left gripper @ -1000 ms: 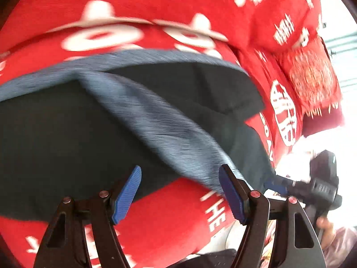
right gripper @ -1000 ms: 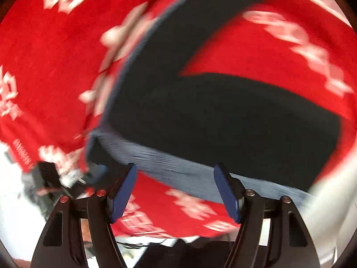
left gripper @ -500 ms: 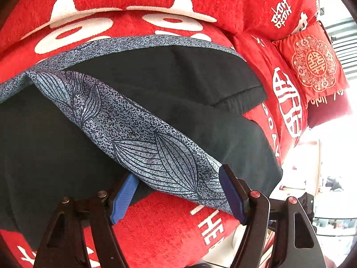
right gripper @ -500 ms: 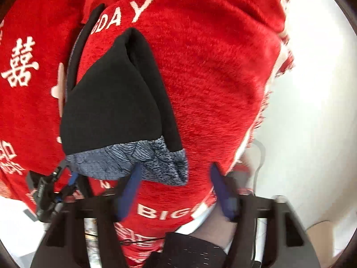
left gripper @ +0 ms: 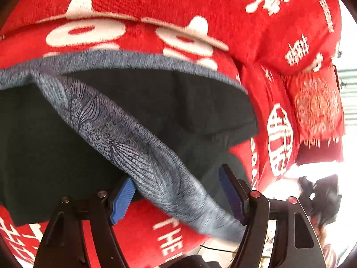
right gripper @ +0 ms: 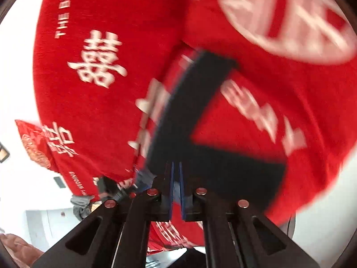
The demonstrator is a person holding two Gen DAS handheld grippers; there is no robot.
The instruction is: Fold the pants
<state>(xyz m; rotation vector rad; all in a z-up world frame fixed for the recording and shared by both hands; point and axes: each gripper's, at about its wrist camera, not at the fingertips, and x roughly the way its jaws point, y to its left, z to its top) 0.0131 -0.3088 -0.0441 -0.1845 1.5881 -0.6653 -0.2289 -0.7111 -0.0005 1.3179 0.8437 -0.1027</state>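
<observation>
Left wrist view: the left gripper (left gripper: 178, 197) stands wide apart, its blue pads (left gripper: 121, 201) open on either side of a grey leaf-patterned band (left gripper: 142, 147) of the black pants (left gripper: 44, 143). The band runs diagonally from the upper left down between the pads and ends just beside the right-hand pad; whether either pad touches the cloth cannot be told. The pants spread ahead of the gripper and to its left over a red blanket (left gripper: 156, 6) printed with white characters and the letters "THE". A grey edge of the pants curves across the far side of the dark cloth. To the right, beyond the gripper, a red cushion (left gripper: 316, 105) with a round ornament lies against the blanket, and below it a dark, blurred device shows.

Right wrist view, motion-blurred: the right gripper (right gripper: 176, 192) is nearly closed, its blue pads (right gripper: 171, 189) pinching the near edge of the pants (right gripper: 223, 169). The dark cloth forms an L ahead of the gripper, one leg reaching up and away, the other stretching right, all on the red blanket (right gripper: 89, 111). A red cushion (right gripper: 33, 147) lies far left.
</observation>
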